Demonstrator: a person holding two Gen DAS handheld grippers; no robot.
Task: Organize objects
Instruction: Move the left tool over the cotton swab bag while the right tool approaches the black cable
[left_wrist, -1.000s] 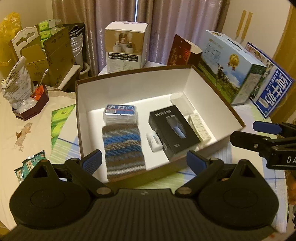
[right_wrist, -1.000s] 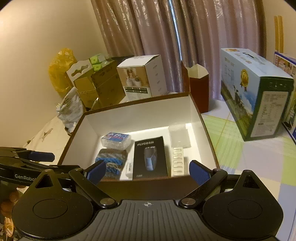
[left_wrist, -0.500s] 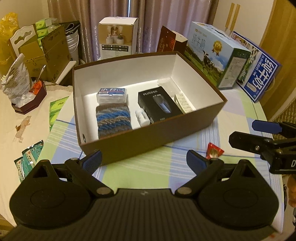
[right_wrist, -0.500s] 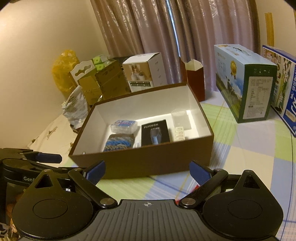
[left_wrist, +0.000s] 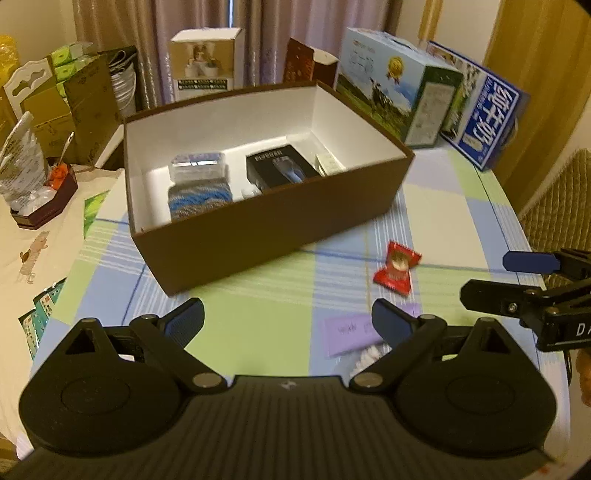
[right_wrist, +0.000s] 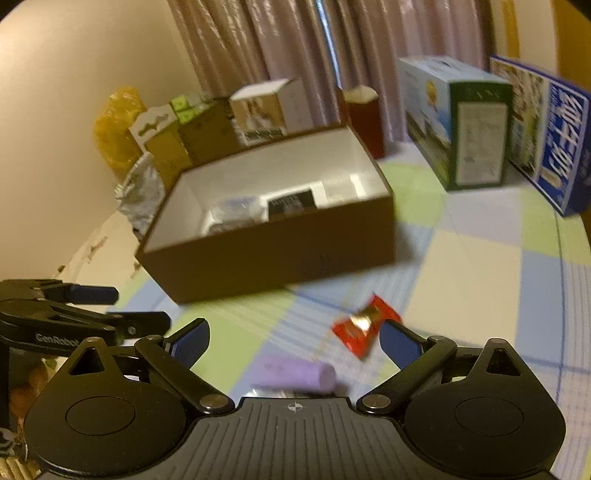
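Note:
A brown box (left_wrist: 266, 225) (right_wrist: 273, 254) with a white inside stands on the checked tablecloth. In it lie a striped knitted pouch (left_wrist: 199, 199), a clear case (left_wrist: 197, 166), a black carton (left_wrist: 280, 171) and a small white pack (left_wrist: 327, 164). In front of the box lie a red wrapped snack (left_wrist: 397, 267) (right_wrist: 364, 326) and a lilac pack (left_wrist: 351, 334) (right_wrist: 295, 374). My left gripper (left_wrist: 288, 321) is open above the cloth, empty. My right gripper (right_wrist: 293, 341) is open too, just behind the lilac pack, with the snack by its right finger.
Cartons stand behind the box: a white one (left_wrist: 207, 61), a dark red one (left_wrist: 304, 64), a milk carton (left_wrist: 399, 86) and a blue one (left_wrist: 484, 123). At the left are cardboard boxes (left_wrist: 70, 107), a foil bag (left_wrist: 20, 166) and green packets (left_wrist: 38, 317). A wicker chair (left_wrist: 557, 199) is right.
Both grippers have drawn back from the box toward the table's near edge. The red snack and the lilac pack have come into view. Both stay open.

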